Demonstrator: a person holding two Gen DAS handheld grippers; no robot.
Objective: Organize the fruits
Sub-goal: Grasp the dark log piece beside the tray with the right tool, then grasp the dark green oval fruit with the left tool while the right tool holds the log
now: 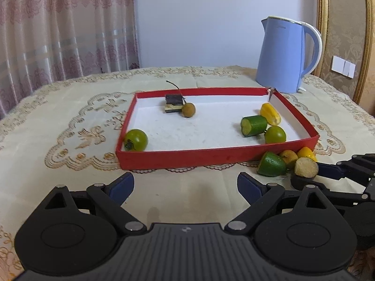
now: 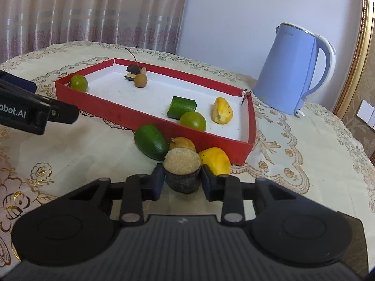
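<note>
Right claw (image 2: pixel 182 179) clenched on dark cut fruit (image 2: pixel 182 171); lime (image 2: pixel 151 144), longan (image 2: pixel 182 143), yellow piece (image 2: pixel 215 160) crowd just ahead, red tray (image 2: pixel 150 123) beyond. Left claw (image 1: pixel 185 185) released, empty.

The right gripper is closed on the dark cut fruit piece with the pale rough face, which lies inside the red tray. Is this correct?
Not quite. The right gripper is closed on the dark cut fruit piece with the pale rough face, but the piece lies outside the shallow red cardboard tray, on the embroidered cream tablecloth in front of the tray's near wall. The right wrist view shows this.
</note>
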